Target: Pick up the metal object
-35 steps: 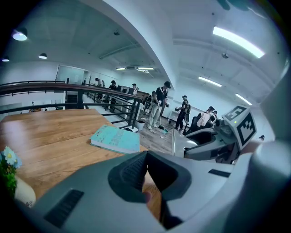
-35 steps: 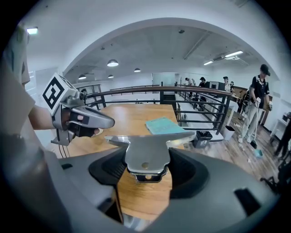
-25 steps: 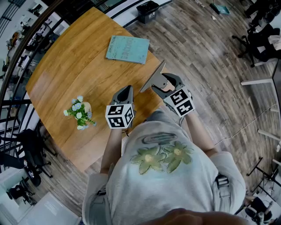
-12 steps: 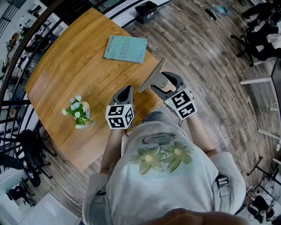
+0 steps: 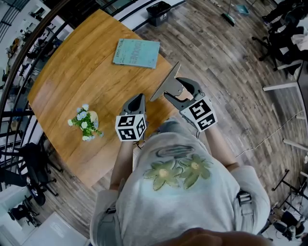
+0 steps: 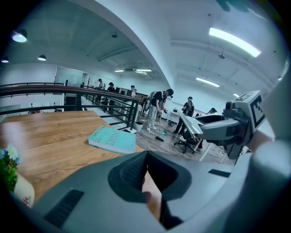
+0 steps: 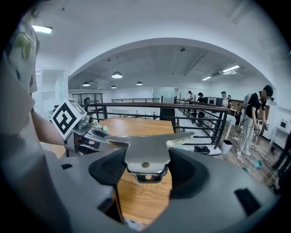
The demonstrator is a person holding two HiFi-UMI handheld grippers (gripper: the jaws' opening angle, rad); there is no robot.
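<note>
Round wood-grain table [image 5: 82, 72] is sitting under both grippers. Flat teal book [image 5: 136, 53] is lying at its far edge. Right gripper [image 5: 175, 93] is clamping the metal object [image 7: 146, 152], a flat brushed plate with flared top and punched hole, in the air over the near table edge. Left gripper [image 6: 145, 157] jaws are pressing together, nothing between. Small flower pot [image 5: 85, 123] is standing left.

Round wooden desk [image 5: 72, 81] — teal book [image 5: 136, 53] lying flat near its far edge, small flower pot [image 5: 86, 123] upright near the left edge, well apart. Black bin [image 5: 161, 10] on the plank floor [image 5: 226, 72] beyond the desk.
</note>
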